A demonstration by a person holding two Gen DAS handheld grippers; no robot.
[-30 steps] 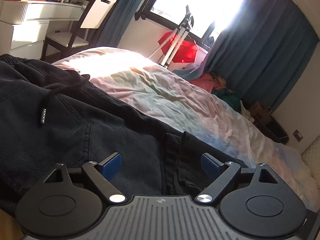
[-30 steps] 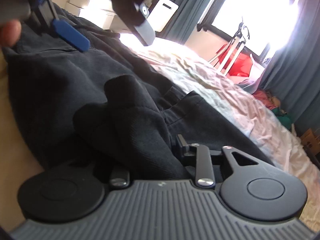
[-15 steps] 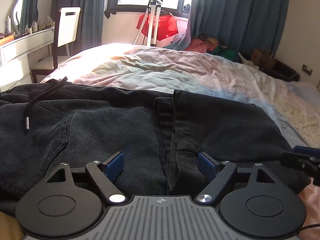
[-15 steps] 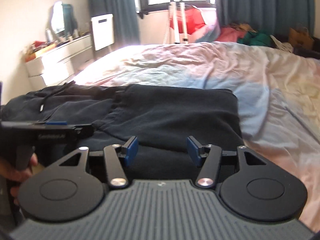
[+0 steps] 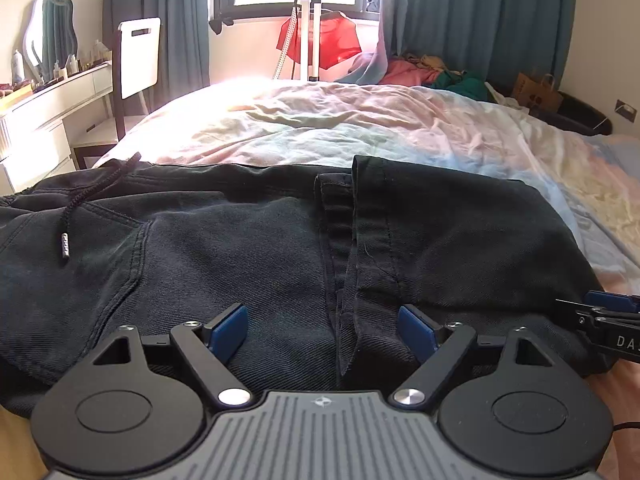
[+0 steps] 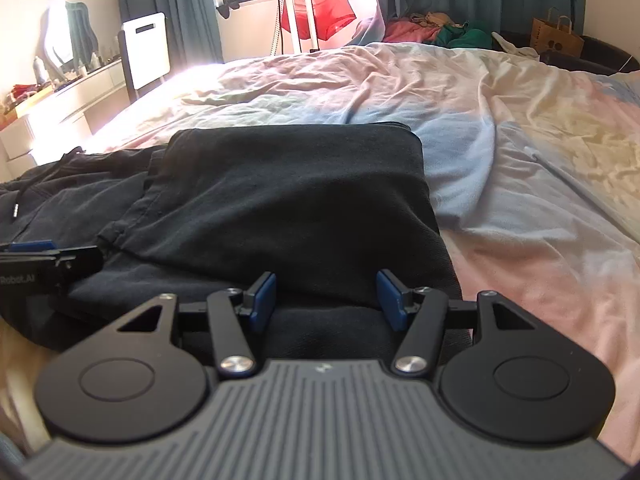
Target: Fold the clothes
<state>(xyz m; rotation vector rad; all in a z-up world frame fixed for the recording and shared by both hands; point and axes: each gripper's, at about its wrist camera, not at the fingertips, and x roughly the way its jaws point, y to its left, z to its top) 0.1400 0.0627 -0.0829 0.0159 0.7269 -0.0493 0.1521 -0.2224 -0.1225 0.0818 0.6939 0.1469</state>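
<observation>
My left gripper [image 5: 322, 332] gapes wide over the black trousers [image 5: 248, 248], gripping nothing. At three o'clock, my right gripper [image 6: 326, 300] has just been opening, nothing held.

one pair of black trousers [image 5: 248, 248], two claws, one bed [image 5: 360, 128], one chair [image 5: 138, 60], one mirror [image 5: 50, 30]

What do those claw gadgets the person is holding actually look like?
Each claw, left and right, is matte black, with a ribbed grey body, two round black discs, silver pivot screws and blue finger pads. White lettering marks the side, and a thin black cable trails off.
</observation>
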